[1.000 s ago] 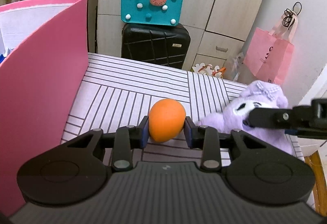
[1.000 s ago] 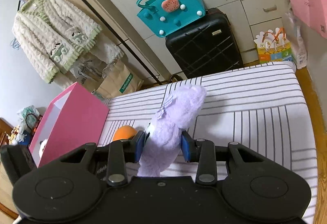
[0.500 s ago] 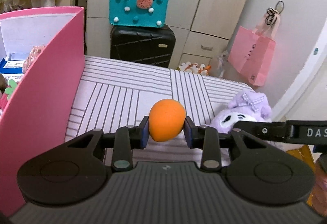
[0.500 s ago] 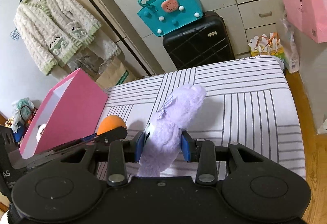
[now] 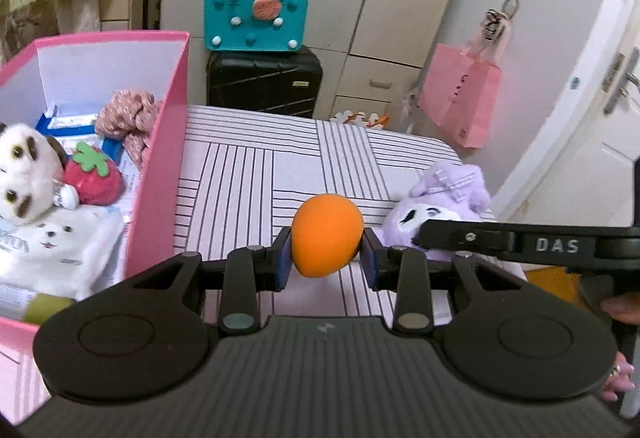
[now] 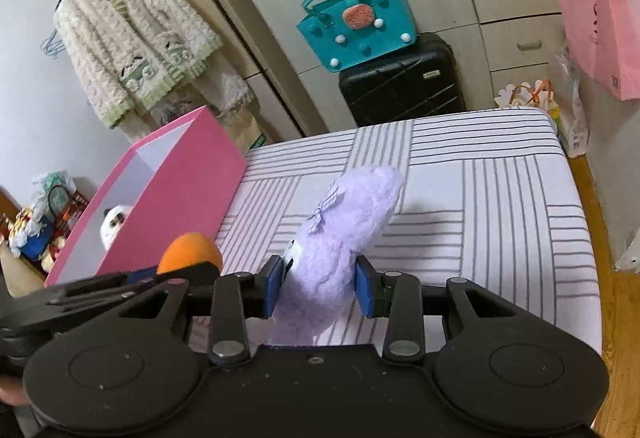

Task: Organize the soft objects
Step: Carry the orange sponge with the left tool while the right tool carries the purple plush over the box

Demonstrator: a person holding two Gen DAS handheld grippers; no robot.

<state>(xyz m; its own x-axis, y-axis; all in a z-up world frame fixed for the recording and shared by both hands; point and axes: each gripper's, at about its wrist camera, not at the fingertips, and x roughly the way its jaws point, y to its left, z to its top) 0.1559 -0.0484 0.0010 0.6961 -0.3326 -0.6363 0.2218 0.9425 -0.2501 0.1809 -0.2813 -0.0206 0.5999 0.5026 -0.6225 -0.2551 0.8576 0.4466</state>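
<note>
Left wrist view: left gripper (image 5: 326, 260) is clamped on an orange soft ball (image 5: 326, 236), blue pads pressing both its sides, ball lifted clear of the striped bed surface (image 5: 256, 174). To the left sits the open pink box (image 5: 160, 158), just beside the gripper. Inside it: a white-and-brown plush animal (image 5: 24, 174), a red strawberry plush (image 5: 92, 176), a white plush with a small face (image 5: 56, 242), a bunched pink fabric piece (image 5: 128, 114) and some blue-edged packaging (print unreadable). To the right, the purple plush (image 5: 436, 206) shows with its face and bow visible, partly covered by the right gripper's black finger (image 5: 500, 240) crossing in front. A hand's fingertips (image 5: 620, 382) show at the right edge. Behind the bed: a teal handbag (image 5: 256, 18) on a black suitcase (image 5: 264, 84), a pink paper bag (image 5: 460, 98) hanging on the door.

Right wrist view: right gripper (image 6: 318, 286) is closed on the purple plush (image 6: 344, 238), pads squeezing its body, which sticks up and forward over the bed (image 6: 500, 206). At lower left the left gripper (image 6: 188, 272) carries the orange ball (image 6: 188, 252), close to the pink box's (image 6: 188, 178) near wall; a plush face (image 6: 114, 224) peeks inside. A cream-and-green knit cardigan (image 6: 132, 54) hangs behind, teal handbag (image 6: 356, 26) and suitcase (image 6: 400, 82) at the back.
</note>
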